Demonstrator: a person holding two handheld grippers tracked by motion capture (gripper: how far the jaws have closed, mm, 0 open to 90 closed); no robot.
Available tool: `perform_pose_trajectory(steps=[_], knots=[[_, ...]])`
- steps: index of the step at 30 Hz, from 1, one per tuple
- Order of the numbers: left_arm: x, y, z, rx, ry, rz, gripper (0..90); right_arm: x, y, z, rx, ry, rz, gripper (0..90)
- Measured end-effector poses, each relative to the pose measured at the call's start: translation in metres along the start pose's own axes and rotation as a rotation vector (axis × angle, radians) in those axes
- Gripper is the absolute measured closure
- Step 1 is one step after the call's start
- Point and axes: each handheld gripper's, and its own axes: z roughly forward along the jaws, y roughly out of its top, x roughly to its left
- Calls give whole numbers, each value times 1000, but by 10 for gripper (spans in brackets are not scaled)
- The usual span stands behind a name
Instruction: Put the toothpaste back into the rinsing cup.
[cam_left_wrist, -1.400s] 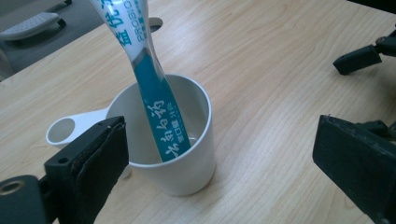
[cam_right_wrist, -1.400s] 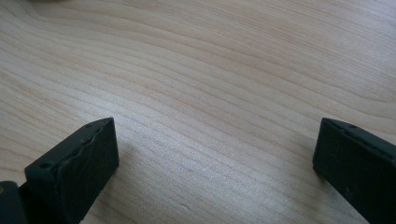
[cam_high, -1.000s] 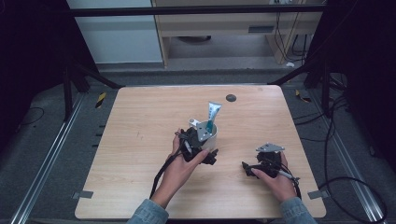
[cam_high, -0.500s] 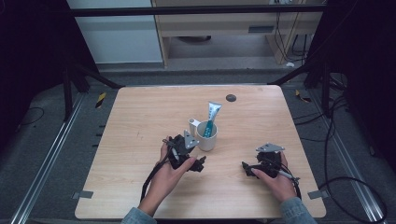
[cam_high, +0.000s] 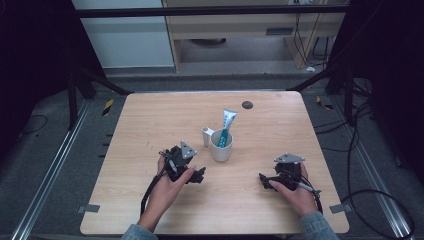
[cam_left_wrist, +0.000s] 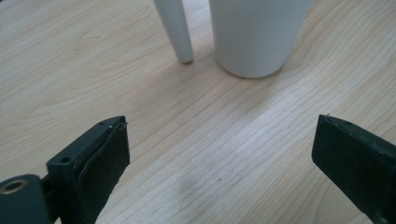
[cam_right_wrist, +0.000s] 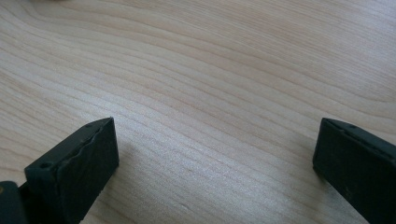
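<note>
My left tongs (cam_high: 199, 175) rest on the worktop (cam_high: 150, 120) just short of the white cup (cam_high: 220, 146), jaws spread wide and holding nothing, so the cup and the cap (cam_left_wrist: 175, 28) standing beside it lie straight ahead. The toothpaste tube (cam_high: 227, 126) leans in the cup, which props it upright. My right tongs (cam_high: 263, 180) lie well apart to the side, equally wide and empty, clear of the work.
</note>
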Motion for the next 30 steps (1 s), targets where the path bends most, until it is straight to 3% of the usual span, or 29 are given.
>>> perform_pose_trajectory(steps=[8, 13, 24, 30], knots=[[18, -18, 2, 30, 10, -46, 42, 0, 0, 0, 0, 0, 0, 5], [32, -30, 3, 40, 49, -75, 48, 0, 0, 0, 0, -1, 0, 5], [78, -58, 0, 47, 134, -169, 48, 0, 0, 0, 0, -1, 1, 5], [106, -68, 6, 39, 163, -217, 48, 0, 0, 0, 1, -1, 1, 5]])
